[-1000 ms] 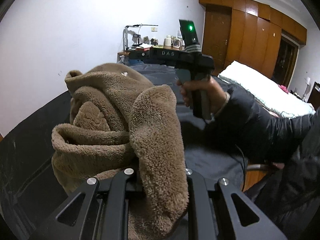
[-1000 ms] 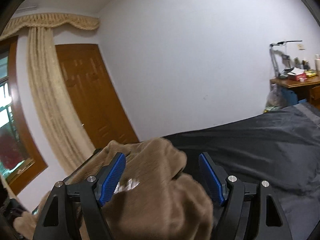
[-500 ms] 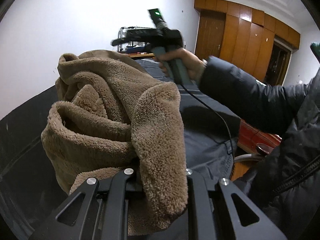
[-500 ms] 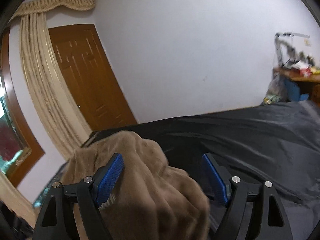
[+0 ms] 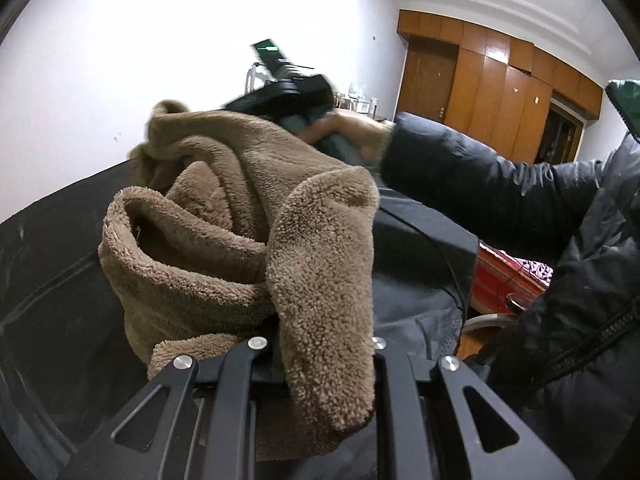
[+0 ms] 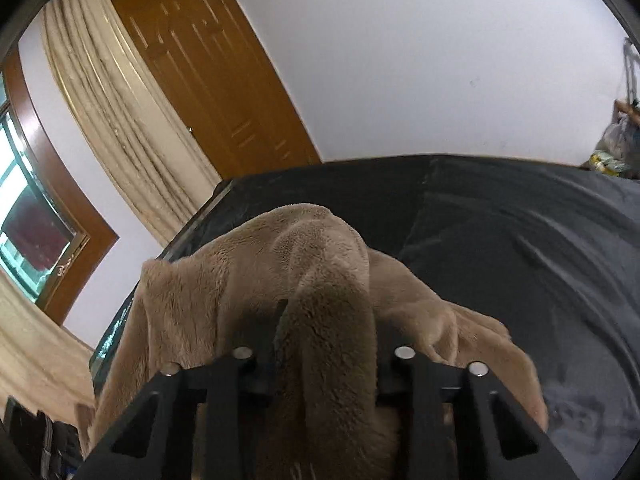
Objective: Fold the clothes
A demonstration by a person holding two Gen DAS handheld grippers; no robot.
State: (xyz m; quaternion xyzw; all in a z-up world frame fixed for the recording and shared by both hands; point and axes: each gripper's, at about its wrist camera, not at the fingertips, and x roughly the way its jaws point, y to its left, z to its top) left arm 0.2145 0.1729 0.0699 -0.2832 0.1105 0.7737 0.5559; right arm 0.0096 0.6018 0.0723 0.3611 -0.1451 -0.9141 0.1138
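A person's black quilted puffer-jacket sleeve [image 5: 472, 172] with a zipped front, and matte-black angular gripper frames, the left gripper [image 5: 320, 360] and right gripper [image 6: 324, 360], each with triangular cut-outs and silver round screw heads [image 5: 186, 362]; a green-lit black module [image 5: 269, 51] tops the handheld unit.

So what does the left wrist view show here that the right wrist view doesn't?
Only the left wrist view: the person's hand gripping the right gripper's handle, motion-blurred, a dark padded sleeve, wooden wardrobes and a red patterned fabric.

Only the right wrist view: a wooden door, a beige curtain and a window.

Both: the brown fleece garment, bunched and pinched in each gripper, left gripper and right gripper, above the dark bed cover.
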